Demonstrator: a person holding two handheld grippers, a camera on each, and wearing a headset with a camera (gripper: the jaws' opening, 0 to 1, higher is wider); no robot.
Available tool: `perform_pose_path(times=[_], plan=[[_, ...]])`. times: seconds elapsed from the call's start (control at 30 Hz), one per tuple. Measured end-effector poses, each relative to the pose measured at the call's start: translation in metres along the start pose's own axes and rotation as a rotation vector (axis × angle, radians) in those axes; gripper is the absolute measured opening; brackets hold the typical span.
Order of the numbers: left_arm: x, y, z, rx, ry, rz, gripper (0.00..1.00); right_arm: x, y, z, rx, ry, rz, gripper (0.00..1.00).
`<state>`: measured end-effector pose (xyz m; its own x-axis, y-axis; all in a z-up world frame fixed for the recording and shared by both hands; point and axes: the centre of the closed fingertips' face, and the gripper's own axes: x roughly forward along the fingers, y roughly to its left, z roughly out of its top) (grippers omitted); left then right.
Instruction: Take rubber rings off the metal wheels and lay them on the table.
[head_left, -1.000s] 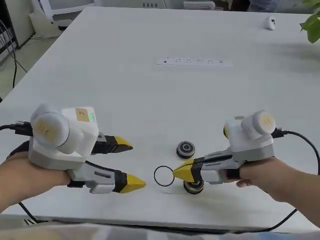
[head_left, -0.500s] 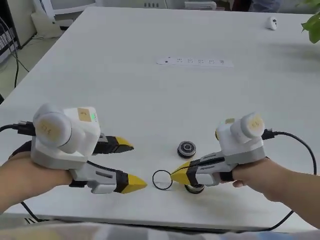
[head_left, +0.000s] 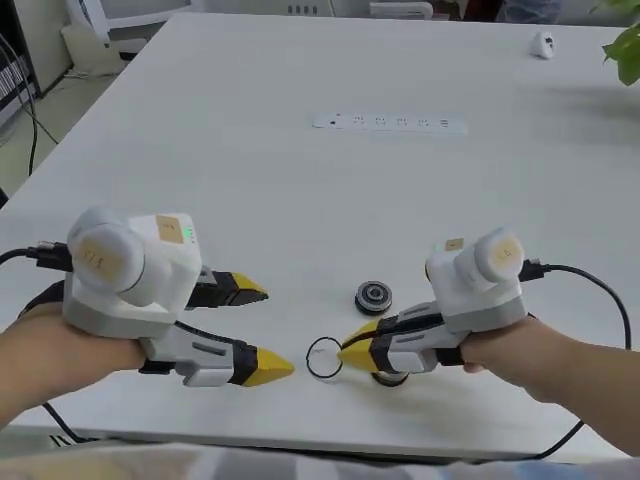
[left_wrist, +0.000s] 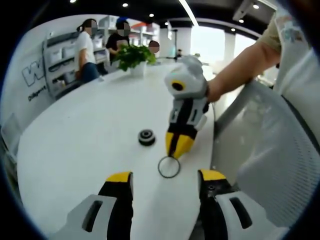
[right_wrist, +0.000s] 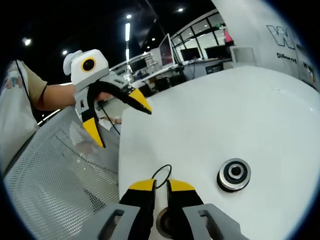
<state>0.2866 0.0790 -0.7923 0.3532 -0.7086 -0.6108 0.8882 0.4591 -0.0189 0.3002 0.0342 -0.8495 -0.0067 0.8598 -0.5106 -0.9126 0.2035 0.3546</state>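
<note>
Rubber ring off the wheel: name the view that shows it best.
The left gripper view: the rubber ring lies as a whole loop on the table, the right gripper's tip at its edge. The head view shows it small. In the right gripper view that gripper's own fingers hide part of it.

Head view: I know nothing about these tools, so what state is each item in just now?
left hand-held gripper: open, jaws wide apart, holding nothing.
right hand-held gripper: jaws nearly together, pinching the rubber ring's edge.
rubber ring: off its wheel, lying flat on the table.
near wheel: on the table under the right hand-held gripper, partly hidden.
far wheel: lying flat, apart from both grippers.
</note>
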Motion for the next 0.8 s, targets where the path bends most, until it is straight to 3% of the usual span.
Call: perform_pose_path(times=[0.43,0.8], plan=[[0.002,0.001,0.001,0.007,0.008,-0.007,0.53,-0.008,-0.004,0.010,-0.010,-0.042,-0.024,0.18],[0.006,0.003,0.006,0.011,0.008,-0.015,0.52,-0.028,-0.011,0.026,0.000,-0.114,-0.056,0.21]])
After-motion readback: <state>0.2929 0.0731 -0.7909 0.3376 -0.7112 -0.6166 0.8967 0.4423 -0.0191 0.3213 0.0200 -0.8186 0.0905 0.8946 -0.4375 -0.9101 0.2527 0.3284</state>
